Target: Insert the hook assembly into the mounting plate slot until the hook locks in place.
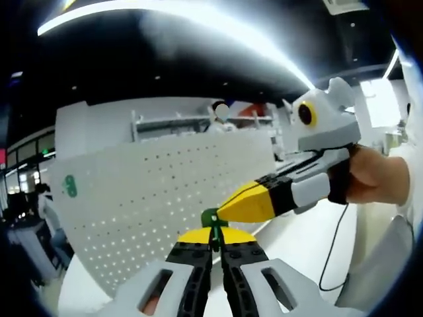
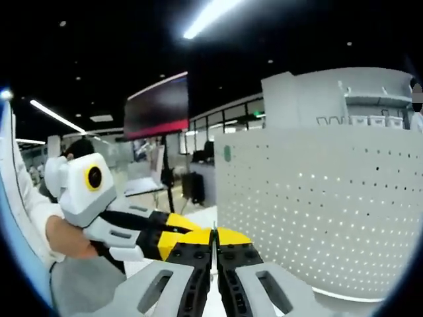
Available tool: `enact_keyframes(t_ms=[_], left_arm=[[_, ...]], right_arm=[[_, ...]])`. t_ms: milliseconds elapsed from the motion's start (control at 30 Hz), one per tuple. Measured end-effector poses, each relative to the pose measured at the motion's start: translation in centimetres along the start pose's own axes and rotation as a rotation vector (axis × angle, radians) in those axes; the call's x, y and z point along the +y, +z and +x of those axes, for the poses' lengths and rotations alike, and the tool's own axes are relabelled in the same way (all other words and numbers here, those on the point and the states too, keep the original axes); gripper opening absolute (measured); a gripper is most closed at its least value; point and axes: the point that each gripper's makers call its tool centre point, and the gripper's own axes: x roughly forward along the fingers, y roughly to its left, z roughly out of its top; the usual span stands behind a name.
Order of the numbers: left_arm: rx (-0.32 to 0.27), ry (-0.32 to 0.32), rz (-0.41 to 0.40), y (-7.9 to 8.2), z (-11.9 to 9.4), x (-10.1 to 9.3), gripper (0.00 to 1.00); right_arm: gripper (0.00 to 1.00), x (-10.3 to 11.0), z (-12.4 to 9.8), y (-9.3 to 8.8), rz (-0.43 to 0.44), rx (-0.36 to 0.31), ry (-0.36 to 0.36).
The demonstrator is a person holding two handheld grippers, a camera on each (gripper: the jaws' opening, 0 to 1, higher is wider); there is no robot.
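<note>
White table (image 1: 291, 238) carries upright white perforated plate (image 1: 165, 198); black cable (image 1: 334, 247) over tabletop.

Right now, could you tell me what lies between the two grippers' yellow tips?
In the left gripper view, a small green hook piece sits at the left gripper tips, with the right gripper tip meeting it.

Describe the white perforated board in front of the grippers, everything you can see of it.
The perforated board is a large white panel, apparently metal or plastic, standing upright. Regular rows of small holes cover its face; many glow with light from behind. A green mark sits near one upper corner. In the right gripper view the board stands to the right. The small green piece at the jaw tips lies before it; contact cannot be judged.
</note>
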Motion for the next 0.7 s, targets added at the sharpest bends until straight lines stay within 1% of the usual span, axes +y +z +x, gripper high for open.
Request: enact_keyframes(t_ms=[200,233,333,400,467,600,700], left_arm=[[-0.004,0.004,-0.013,0.0,0.0,0.2,0.03],[-0.004,0.007,-0.015,0.0,-0.1,0.3,0.03],[-0.005,0.013,-0.019,0.0,-0.1,0.5,0.03],[-0.004,0.020,-0.025,0.0,-0.1,0.8,0.03],[-0.003,0.032,-0.032,0.0,-0.1,1.2,0.03],[-0.004,0.049,-0.044,0.0,-0.1,1.9,0.03],[-0.006,0.062,-0.049,0.1,0.0,2.4,0.03]], right_arm=[[0.00,0.0,0.2,0.1,-0.023,0.007,0.002],[0.01,0.0,0.2,0.1,-0.030,0.009,-0.001],[0.09,-0.3,0.1,0.3,-0.032,0.007,-0.015],[0.10,-0.5,-0.1,0.4,-0.040,0.006,-0.023],[0.14,-0.8,-0.3,0.3,-0.049,0.013,-0.034],[0.30,-1.3,-0.5,0.1,-0.067,0.027,-0.055],[0.40,-1.5,-0.6,-0.2,-0.083,0.041,-0.070]])
